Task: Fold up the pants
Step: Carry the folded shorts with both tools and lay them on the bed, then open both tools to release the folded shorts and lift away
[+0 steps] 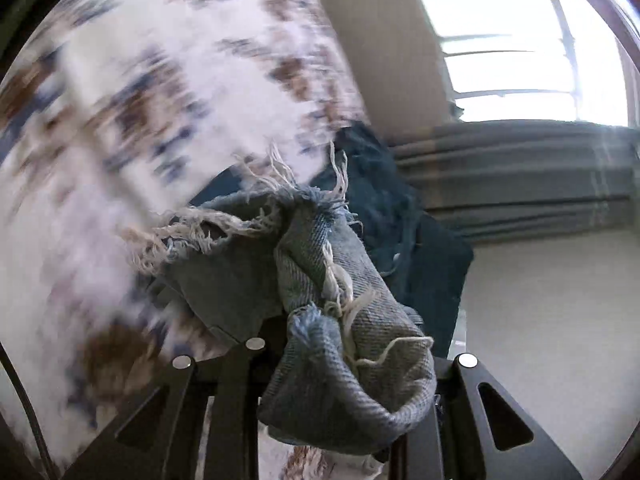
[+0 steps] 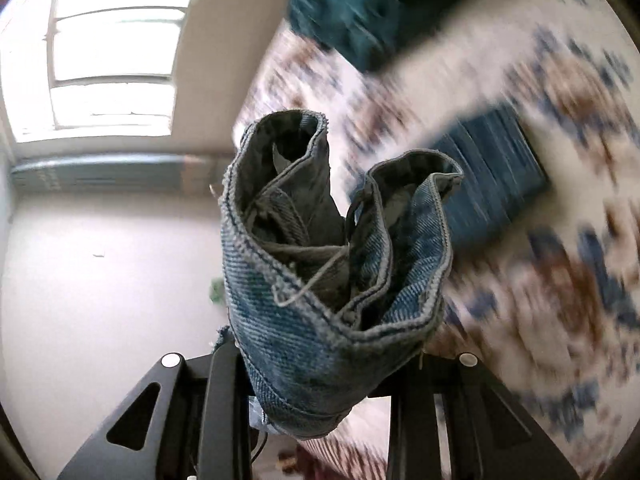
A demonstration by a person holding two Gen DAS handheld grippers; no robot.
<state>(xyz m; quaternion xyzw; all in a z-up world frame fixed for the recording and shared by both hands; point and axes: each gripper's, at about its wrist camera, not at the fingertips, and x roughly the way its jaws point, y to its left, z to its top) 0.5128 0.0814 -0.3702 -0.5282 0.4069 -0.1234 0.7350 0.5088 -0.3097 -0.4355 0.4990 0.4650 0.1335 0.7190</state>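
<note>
Both grippers clamp denim: left gripper (image 1: 340,364) jaws hold the pants' (image 1: 320,280) frayed hem (lower centre), right gripper (image 2: 320,360) jaws grip a stitched edge.

- You've got a blurred white patterned cover (image 1: 120,120) with brown and blue blotches.
- Bright window (image 2: 112,40), grey curtain (image 1: 520,172) below it.
- Dark teal cloth (image 2: 360,8), blurred.

Two grippers, the left gripper (image 1: 336,364) and the right gripper (image 2: 320,360), are showing. One pair of denim pants (image 2: 332,264) is hanging between them. One patterned rug (image 1: 120,120) is lying below.
</note>
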